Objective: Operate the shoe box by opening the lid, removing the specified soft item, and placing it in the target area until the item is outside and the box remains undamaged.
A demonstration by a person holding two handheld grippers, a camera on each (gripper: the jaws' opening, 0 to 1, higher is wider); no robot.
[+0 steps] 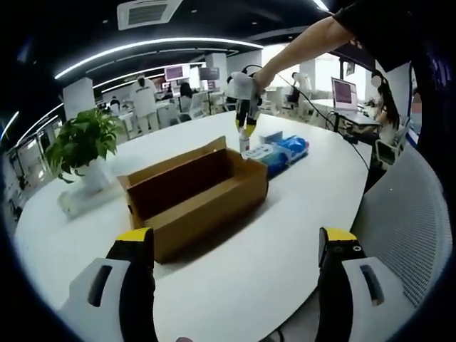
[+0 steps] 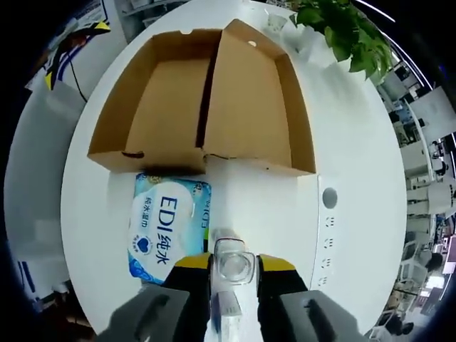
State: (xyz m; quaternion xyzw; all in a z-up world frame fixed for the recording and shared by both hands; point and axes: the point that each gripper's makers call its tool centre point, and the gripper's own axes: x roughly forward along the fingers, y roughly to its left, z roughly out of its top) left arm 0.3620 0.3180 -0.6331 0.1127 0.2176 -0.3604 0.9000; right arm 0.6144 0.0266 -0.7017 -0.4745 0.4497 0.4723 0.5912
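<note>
Partly hidden, a clear bottle [image 2: 234, 265] sits in the right claw [image 2: 235, 274].

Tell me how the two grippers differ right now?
The left gripper has its fingers spread wide and holds nothing, near the table edge. The right gripper has its fingers closed on a small clear bottle, beyond the open cardboard box beside a blue wipes pack. Both have yellow-tipped fingers.

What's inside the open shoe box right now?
From the right gripper view, the shoe box shows bare cardboard in both the base and the folded-back lid. The blue wipes pack lies outside on the table. The near wall hides a strip of floor.
</note>
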